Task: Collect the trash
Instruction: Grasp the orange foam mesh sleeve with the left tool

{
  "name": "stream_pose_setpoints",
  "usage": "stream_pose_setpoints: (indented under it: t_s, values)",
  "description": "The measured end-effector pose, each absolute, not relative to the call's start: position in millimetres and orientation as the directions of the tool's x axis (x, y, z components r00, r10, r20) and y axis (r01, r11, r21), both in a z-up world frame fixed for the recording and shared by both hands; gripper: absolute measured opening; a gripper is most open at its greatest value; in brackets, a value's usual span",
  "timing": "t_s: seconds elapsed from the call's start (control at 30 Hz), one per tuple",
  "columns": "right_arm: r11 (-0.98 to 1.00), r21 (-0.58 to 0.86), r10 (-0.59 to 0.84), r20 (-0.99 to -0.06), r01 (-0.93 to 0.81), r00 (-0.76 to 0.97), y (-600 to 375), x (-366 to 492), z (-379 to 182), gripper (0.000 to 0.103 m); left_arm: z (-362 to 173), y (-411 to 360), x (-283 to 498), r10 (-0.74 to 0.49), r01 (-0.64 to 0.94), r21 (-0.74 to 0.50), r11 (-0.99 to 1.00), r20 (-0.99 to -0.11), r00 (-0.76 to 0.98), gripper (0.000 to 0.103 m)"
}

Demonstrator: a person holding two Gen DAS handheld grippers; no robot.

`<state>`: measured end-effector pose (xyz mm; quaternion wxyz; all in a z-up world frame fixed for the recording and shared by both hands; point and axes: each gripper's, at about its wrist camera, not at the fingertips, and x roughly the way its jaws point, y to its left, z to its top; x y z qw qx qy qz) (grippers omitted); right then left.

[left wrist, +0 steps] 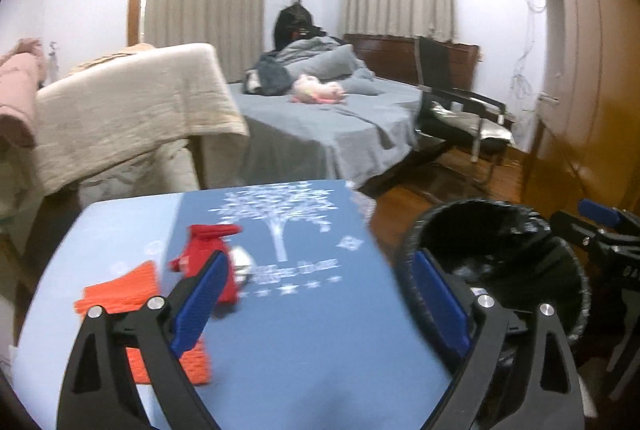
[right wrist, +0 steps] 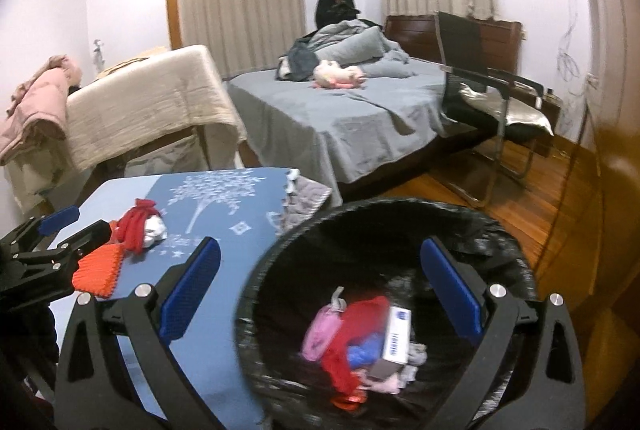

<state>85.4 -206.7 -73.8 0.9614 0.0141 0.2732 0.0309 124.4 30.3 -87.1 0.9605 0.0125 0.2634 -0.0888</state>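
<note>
A red wrapper [left wrist: 210,262] with a white crumpled scrap [left wrist: 242,262] behind it lies on the blue tablecloth [left wrist: 304,330], beside an orange ridged piece [left wrist: 132,294]. My left gripper [left wrist: 320,294] is open and empty over the table, its left finger just in front of the red wrapper. My right gripper [right wrist: 320,286] is open and empty above the black-lined trash bin [right wrist: 400,222]. The bin holds red, pink and blue wrappers and a small white box [right wrist: 396,342]. The red wrapper [right wrist: 136,224] and orange piece [right wrist: 98,270] also show in the right wrist view.
The bin [left wrist: 496,226] stands at the table's right edge on a wooden floor. Behind are a grey bed [right wrist: 340,110], a beige covered rack [right wrist: 148,102], a black chair [right wrist: 492,98] and a wooden wardrobe [left wrist: 580,90] on the right.
</note>
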Motion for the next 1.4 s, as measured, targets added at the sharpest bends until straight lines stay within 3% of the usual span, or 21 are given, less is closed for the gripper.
stream_pose_setpoints:
  t_s: [0.4,0.7,1.4]
  values:
    - [0.983,0.033,0.168,-0.537,-0.178,0.827,-123.3,109.1,-88.5,0.098,-104.1,115.2,113.9,0.000,0.007,0.011,1.000,-0.517,0.856,0.091]
    - [0.964,0.025,0.233,-0.566,-0.266,0.791,-64.1,122.2,-112.6,0.097,-134.0,177.1,114.5,0.100,-0.121,0.001,0.993,-0.572,0.814,0.091]
    - [0.949,0.018,0.256,-0.631,-0.316,0.732,-28.0,137.6,-148.9,0.097,-192.2,205.0,142.5,0.067,-0.148,-0.051,0.988,-0.718,0.693,0.090]
